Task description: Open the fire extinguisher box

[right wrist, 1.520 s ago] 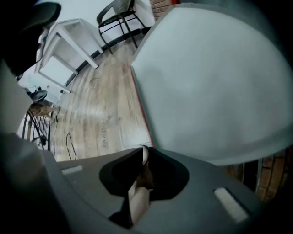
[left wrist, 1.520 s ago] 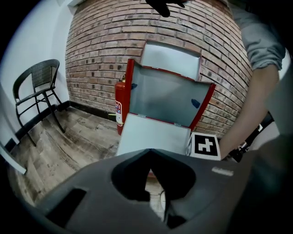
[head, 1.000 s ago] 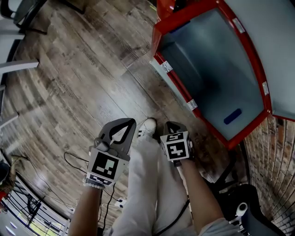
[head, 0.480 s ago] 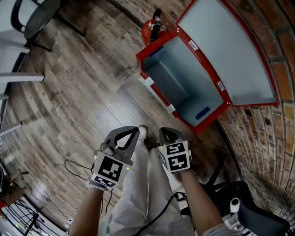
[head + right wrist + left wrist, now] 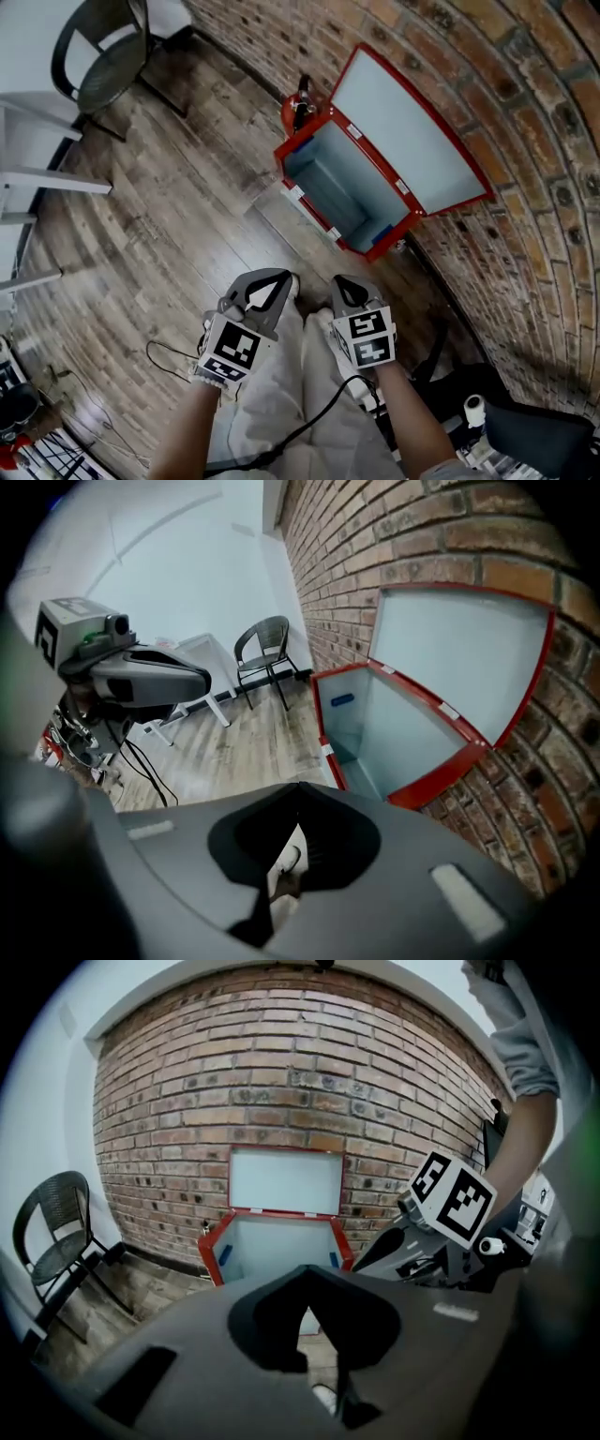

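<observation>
The red fire extinguisher box (image 5: 337,183) stands on the wood floor with its lid (image 5: 403,131) swung up against the brick wall; its pale inside shows bare. A red extinguisher (image 5: 298,105) stands behind it. My left gripper (image 5: 277,278) and right gripper (image 5: 343,281) hang side by side over the person's white trousers, well short of the box, both shut with nothing in them. The left gripper view has the box (image 5: 281,1246) and lid (image 5: 286,1180) straight ahead past the shut left gripper (image 5: 305,1279). The right gripper view has the box (image 5: 394,733) to the right.
A black mesh chair (image 5: 103,56) stands at the far left by the wall, with white table legs (image 5: 37,178) nearer. Cables (image 5: 164,352) lie on the floor at my left. A dark chair base and gear (image 5: 525,436) sit at the lower right by the wall.
The box has slid from close up at the upper right to farther off and smaller, with its whole lid and the wall now showing. Both grippers stay low and shut.
</observation>
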`<state>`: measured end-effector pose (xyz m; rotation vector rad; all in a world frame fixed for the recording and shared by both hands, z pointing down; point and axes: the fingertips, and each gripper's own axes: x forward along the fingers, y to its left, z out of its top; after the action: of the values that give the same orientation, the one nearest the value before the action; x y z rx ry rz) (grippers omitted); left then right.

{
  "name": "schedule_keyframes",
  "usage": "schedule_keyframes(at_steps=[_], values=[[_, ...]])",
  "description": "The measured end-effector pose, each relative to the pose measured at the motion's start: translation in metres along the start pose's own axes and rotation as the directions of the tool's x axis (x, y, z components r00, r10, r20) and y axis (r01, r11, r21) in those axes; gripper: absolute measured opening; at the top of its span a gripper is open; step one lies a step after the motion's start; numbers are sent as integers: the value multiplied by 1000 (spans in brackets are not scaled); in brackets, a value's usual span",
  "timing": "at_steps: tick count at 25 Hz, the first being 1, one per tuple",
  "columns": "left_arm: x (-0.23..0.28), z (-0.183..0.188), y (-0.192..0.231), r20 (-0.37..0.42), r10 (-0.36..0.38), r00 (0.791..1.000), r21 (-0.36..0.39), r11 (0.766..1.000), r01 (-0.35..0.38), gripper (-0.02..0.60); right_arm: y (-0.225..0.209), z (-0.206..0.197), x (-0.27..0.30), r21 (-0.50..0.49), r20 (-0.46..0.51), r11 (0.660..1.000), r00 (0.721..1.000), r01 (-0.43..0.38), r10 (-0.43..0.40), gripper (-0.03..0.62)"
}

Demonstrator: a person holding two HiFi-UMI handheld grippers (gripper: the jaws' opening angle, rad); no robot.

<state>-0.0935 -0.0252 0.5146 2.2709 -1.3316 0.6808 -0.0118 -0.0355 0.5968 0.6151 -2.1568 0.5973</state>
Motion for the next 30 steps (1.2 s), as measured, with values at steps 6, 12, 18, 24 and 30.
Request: schedule_keyframes(at_steps=[6, 12, 18, 24, 30], values=[[-34, 57, -15, 51, -3, 999, 50, 999, 1, -2, 0, 40, -64, 21, 94, 999, 994, 48, -50, 6], [-65, 107, -26, 97, 1, 995, 95, 995, -10, -2, -11, 81, -125, 86, 210, 989, 968, 119, -135, 6], [-89, 145, -36, 129, 15, 992, 120, 992, -30, -2, -14, 114, -180, 19, 287, 984, 941, 178, -176, 6], [-110, 185, -46, 162, 16, 987, 154, 987, -41, -2, -18, 139, -228, 15, 353, 976, 912, 218, -209, 8], [-135, 226, -48, 217, 26, 976, 194, 979, -69, -2, -15, 168, -271, -17, 434, 966, 873, 256, -224, 8]])
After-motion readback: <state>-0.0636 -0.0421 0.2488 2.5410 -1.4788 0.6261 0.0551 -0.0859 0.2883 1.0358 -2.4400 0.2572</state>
